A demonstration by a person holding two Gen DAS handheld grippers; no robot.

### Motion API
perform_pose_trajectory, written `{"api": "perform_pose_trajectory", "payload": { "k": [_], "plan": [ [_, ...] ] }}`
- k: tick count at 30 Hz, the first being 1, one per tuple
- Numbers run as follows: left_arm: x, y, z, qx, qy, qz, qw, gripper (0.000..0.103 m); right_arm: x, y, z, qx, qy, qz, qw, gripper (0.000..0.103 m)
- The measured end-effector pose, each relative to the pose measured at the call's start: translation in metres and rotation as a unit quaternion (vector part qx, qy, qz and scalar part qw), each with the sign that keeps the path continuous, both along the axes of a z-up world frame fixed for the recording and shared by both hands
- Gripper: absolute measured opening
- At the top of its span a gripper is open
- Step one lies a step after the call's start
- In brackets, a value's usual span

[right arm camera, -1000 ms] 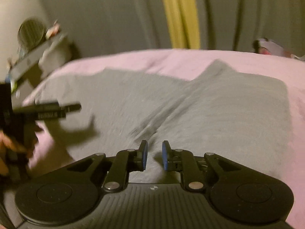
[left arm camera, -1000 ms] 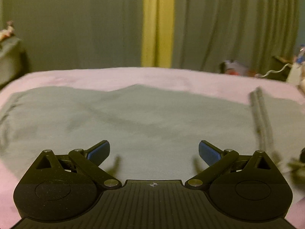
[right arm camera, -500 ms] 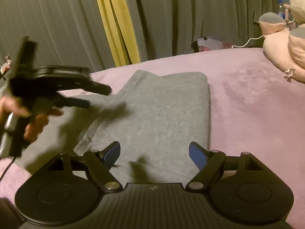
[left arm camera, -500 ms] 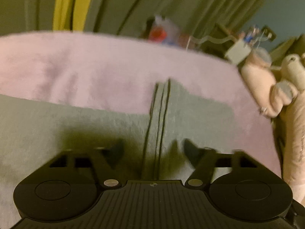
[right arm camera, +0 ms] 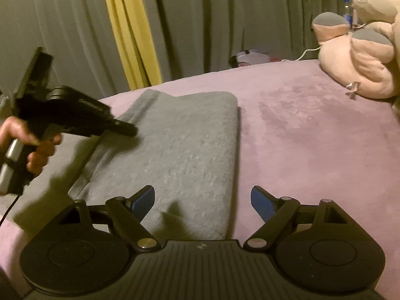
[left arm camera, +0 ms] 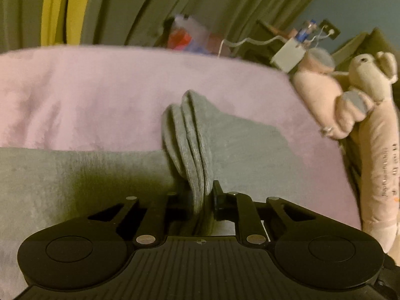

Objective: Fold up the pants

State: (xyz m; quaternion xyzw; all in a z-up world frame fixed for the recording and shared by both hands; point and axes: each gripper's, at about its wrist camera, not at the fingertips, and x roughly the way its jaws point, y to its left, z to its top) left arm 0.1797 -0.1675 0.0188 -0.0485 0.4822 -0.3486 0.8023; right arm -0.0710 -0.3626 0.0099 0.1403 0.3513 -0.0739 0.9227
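Grey pants (right arm camera: pixel 180 150) lie folded on the pink bed cover (right arm camera: pixel 312 137). In the left wrist view the stacked layered edge of the pants (left arm camera: pixel 192 145) rises in a ridge. My left gripper (left arm camera: pixel 200 197) is closing on that ridge, its pads pressing the fabric. The right wrist view shows the left gripper (right arm camera: pixel 127 131) held by a hand (right arm camera: pixel 37 150) over the pants' left side. My right gripper (right arm camera: pixel 202 200) hovers at the near right corner of the folded pants. Its jaws are opening, and its blue pads (right arm camera: pixel 262 200) are apart and touch nothing.
Pink plush toys (right arm camera: pixel 357 57) lie at the bed's right side, also seen as plush toys (left arm camera: pixel 362 95) in the left wrist view. Grey curtains (right arm camera: pixel 225 12) with a yellow strip (right arm camera: pixel 130 32) hang behind. Clutter and a white cable (left arm camera: pixel 250 42) sit past the far edge.
My left gripper swung right to the pants' layered edge and closed on it, bunching it upward. My right gripper went from nearly shut to wide apart and turned right.
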Motion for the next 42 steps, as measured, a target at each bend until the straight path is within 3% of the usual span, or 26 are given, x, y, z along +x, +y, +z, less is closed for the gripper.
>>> {"api": "perform_pose_trajectory", "payload": {
  "k": [2, 5, 8, 11, 15, 18, 20, 24, 29, 30, 33, 34, 37, 42],
  "plan": [
    [-0.017, 0.009, 0.023, -0.026, -0.022, 0.001, 0.9994, 0.017, -0.001, 0.0, 0.003, 0.0, -0.004, 0.0, 1.0, 0.085],
    [-0.034, 0.035, 0.046, -0.049, -0.025, 0.03, 0.998, 0.017, 0.0, 0.003, 0.005, -0.006, -0.009, 0.005, 1.0, 0.085],
    [-0.04, 0.073, 0.05, -0.043, 0.001, 0.077, 0.9961, 0.017, 0.0, 0.006, 0.007, -0.009, -0.014, 0.013, 1.0, 0.086],
    [-0.038, 0.108, 0.033, -0.011, 0.012, 0.122, 0.9925, 0.019, 0.001, 0.009, 0.007, -0.01, -0.015, 0.02, 1.0, 0.088],
    [-0.036, 0.132, -0.009, 0.061, 0.023, 0.145, 0.9872, 0.034, 0.006, 0.013, 0.005, -0.007, -0.006, 0.031, 0.999, 0.089],
    [-0.037, 0.144, -0.015, 0.016, 0.044, 0.15, 0.9876, 0.055, 0.007, 0.017, 0.005, -0.016, -0.002, 0.041, 0.999, 0.091],
    [-0.036, 0.146, -0.012, -0.011, 0.045, 0.152, 0.9873, 0.06, 0.007, 0.018, 0.005, -0.02, -0.001, 0.042, 0.999, 0.093],
    [-0.027, 0.131, -0.013, 0.013, 0.025, 0.142, 0.9894, 0.06, 0.01, 0.019, 0.003, -0.017, 0.004, 0.041, 0.999, 0.093],
    [-0.015, 0.121, -0.016, -0.006, 0.036, 0.149, 0.9881, 0.057, 0.009, 0.023, 0.0, -0.021, 0.015, 0.048, 0.999, 0.093],
    [-0.014, 0.121, -0.012, -0.009, 0.03, 0.151, 0.9881, 0.049, 0.009, 0.022, -0.001, -0.021, 0.016, 0.047, 0.999, 0.093],
    [-0.011, 0.113, -0.001, -0.01, 0.001, 0.138, 0.9903, 0.044, 0.009, 0.021, -0.002, -0.018, 0.018, 0.042, 0.999, 0.093],
    [-0.008, 0.109, -0.002, 0.0, 0.002, 0.136, 0.9908, 0.042, 0.009, 0.021, -0.003, -0.017, 0.019, 0.041, 0.999, 0.093],
    [0.002, 0.099, -0.017, 0.039, 0.035, 0.128, 0.9904, 0.025, 0.011, 0.024, -0.004, -0.016, 0.023, 0.044, 0.999, 0.093],
    [-0.008, 0.105, -0.004, 0.012, 0.012, 0.129, 0.9915, 0.018, 0.009, 0.025, -0.004, -0.026, 0.023, 0.049, 0.998, 0.094]
  ]
}}
